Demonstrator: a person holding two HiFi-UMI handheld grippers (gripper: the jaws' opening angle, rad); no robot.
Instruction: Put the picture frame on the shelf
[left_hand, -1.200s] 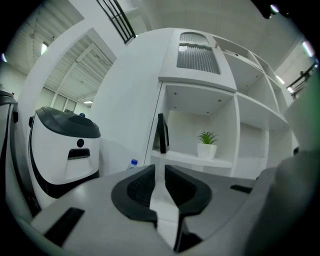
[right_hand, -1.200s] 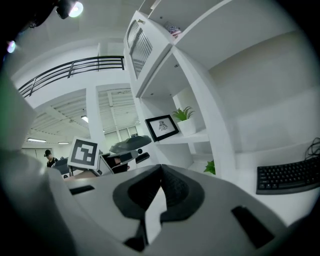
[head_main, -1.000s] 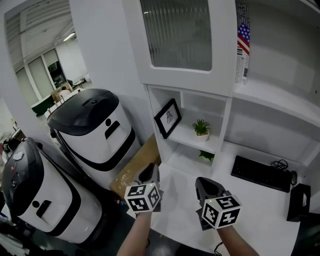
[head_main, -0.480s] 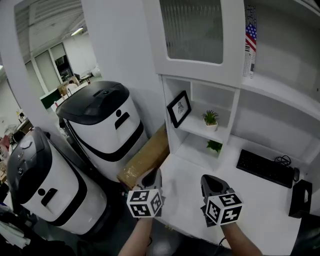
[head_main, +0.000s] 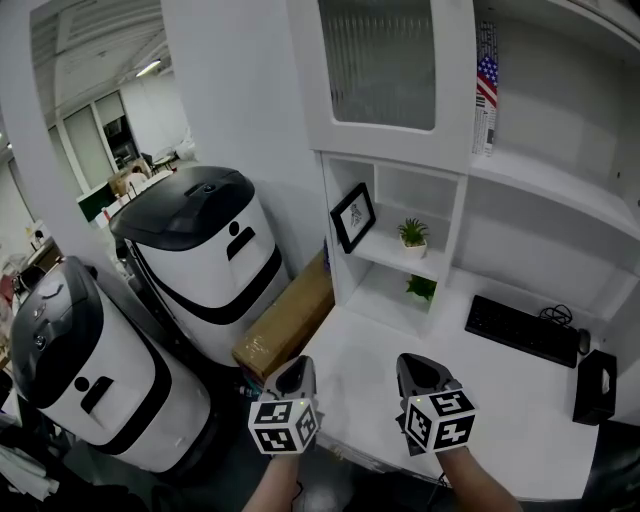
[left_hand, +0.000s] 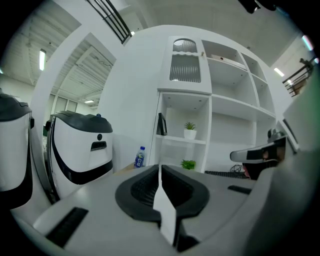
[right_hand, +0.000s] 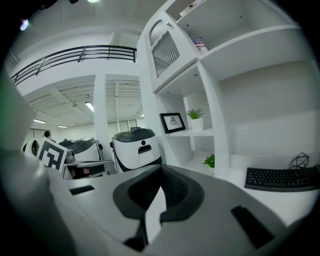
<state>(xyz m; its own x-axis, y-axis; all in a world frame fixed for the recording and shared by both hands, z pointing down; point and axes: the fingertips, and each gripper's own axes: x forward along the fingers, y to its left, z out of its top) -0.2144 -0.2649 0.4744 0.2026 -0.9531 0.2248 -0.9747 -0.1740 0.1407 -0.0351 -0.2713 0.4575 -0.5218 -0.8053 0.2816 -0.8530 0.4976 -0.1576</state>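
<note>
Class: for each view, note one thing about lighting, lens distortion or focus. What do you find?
Head view: even, dim light; the shelf slants. Left gripper view: fisheye with black corners; the left gripper, up close, looks soft. Right gripper view: same dark corners; frame and keyboard sharp, the right gripper soft.

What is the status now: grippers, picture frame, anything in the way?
Left gripper shut, empty; right gripper shut, empty; both low over the desk. Picture frame stands on the shelf, beside the potted plant. Nothing in the way.

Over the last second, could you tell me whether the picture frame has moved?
No; the picture frame still leans left of the potted plant on the same shelf.
</note>
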